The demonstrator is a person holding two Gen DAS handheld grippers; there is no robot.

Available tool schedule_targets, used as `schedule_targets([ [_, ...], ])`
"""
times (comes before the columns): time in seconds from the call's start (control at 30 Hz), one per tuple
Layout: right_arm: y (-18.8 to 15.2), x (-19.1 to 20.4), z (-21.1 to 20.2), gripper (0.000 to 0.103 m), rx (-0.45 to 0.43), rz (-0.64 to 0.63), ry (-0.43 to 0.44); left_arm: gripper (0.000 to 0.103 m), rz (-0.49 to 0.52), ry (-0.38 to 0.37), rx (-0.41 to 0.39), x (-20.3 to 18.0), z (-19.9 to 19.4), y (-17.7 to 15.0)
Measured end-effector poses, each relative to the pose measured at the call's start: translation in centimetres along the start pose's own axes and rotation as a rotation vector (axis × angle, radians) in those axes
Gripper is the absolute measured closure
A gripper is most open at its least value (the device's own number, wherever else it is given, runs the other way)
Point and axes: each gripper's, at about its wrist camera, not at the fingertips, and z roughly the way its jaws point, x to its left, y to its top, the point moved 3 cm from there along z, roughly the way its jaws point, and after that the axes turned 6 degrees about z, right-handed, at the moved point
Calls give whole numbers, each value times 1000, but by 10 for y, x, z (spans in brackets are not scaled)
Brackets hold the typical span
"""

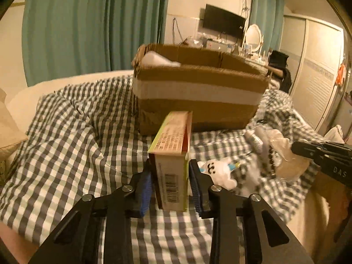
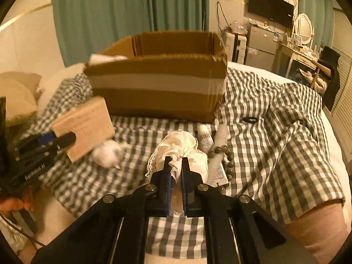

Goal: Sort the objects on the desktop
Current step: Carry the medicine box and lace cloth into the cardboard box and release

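Note:
My left gripper (image 1: 169, 165) is shut on a small carton box (image 1: 171, 154) with a barcode and holds it in front of the open cardboard box (image 1: 198, 92). The carton also shows in the right wrist view (image 2: 84, 125), with the left gripper (image 2: 55, 139) on it. My right gripper (image 2: 176, 161) is shut on a cream lace cloth bundle (image 2: 178, 147) above the checked bedcover. In the left wrist view this bundle (image 1: 286, 154) sits at the right gripper's tip (image 1: 296, 148). The cardboard box (image 2: 158, 83) holds a white item (image 2: 103, 58) at its left end.
A small white plush toy (image 1: 220, 170), also in the right wrist view (image 2: 107, 154), lies on the checked bedcover (image 2: 275, 132). Two white tubes (image 2: 216, 154), a bead bracelet (image 2: 228, 160) and a black ring (image 2: 249, 120) lie to the right. Pillows (image 2: 15, 96) are at left.

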Motion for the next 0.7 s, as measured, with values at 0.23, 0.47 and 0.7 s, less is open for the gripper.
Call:
schedule_targets([
  [0.23, -1, 6, -19, 96, -20, 7, 53, 75, 2, -35, -25, -12, -18, 3],
  [0.47, -2, 4, -25, 96, -18, 8, 55, 75, 8, -22, -13, -18, -16, -2],
  [0.7, 14, 16, -36, 96, -73, -65, 8, 75, -9, -22, -113, -20, -39, 23],
])
